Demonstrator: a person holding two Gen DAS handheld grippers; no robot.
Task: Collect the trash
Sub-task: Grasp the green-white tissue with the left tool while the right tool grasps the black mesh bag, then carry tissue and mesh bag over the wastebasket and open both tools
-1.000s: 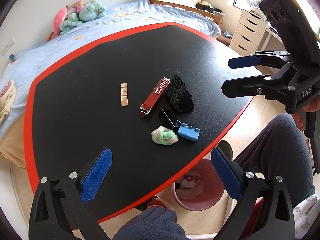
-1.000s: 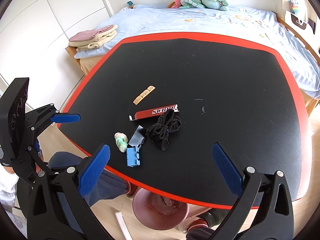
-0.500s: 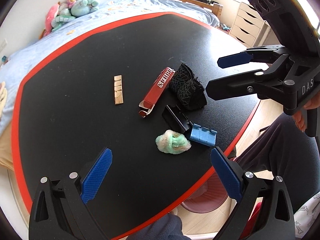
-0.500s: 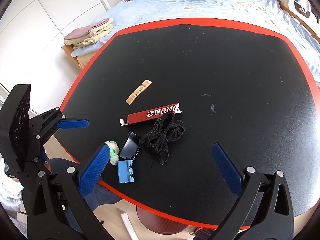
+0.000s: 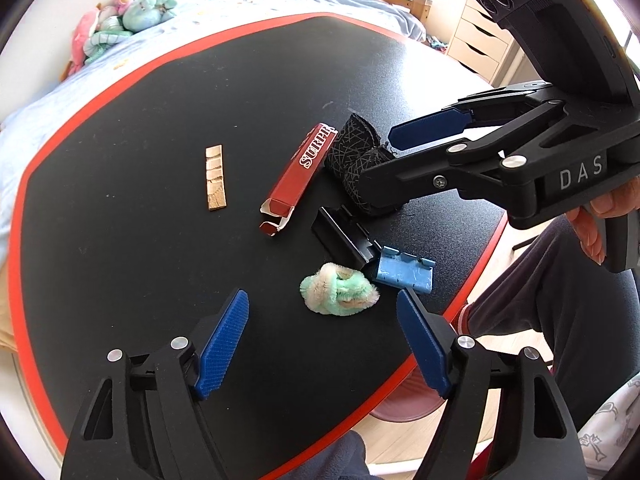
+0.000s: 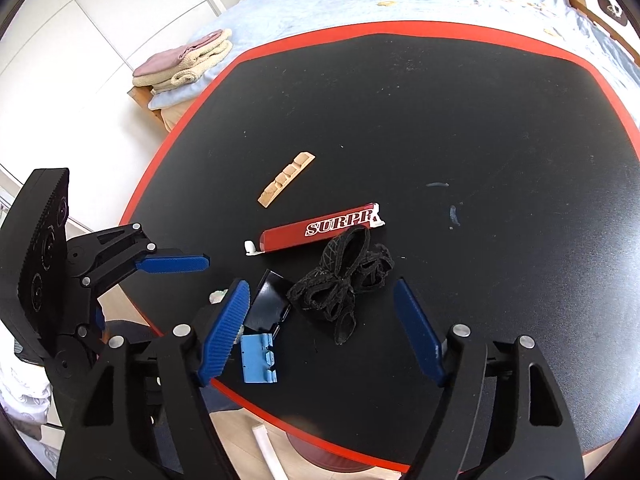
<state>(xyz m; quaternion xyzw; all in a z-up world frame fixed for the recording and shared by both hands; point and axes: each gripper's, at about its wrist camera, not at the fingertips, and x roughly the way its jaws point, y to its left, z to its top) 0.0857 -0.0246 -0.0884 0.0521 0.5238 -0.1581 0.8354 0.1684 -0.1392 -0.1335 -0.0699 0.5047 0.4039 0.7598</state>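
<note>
Trash lies near the front edge of the black table (image 5: 120, 200): a red "SURPR" box (image 5: 302, 172), a black mesh wad (image 5: 356, 160), a black and blue opened box (image 5: 376, 256), a green fluffy wad (image 5: 340, 294) and a wooden strip (image 5: 215, 178). My left gripper (image 5: 324, 340) is open just in front of the fluffy wad. My right gripper (image 6: 320, 328) is open and low over the mesh wad (image 6: 344, 280); it also shows in the left wrist view (image 5: 380, 160). The red box (image 6: 320, 230) and the strip (image 6: 286, 179) lie beyond it.
A pink waste bin (image 5: 404, 404) stands on the floor under the table's front edge, mostly hidden. A bed (image 6: 400, 0) with plush toys lies behind the table. Folded towels (image 6: 184, 64) sit at its left end. White drawers (image 5: 480, 48) stand at the right.
Both grippers have moved forward and down toward the trash pile. The right gripper now straddles the mesh wad, and the left one has closed in on the fluffy wad. Both stay open.
</note>
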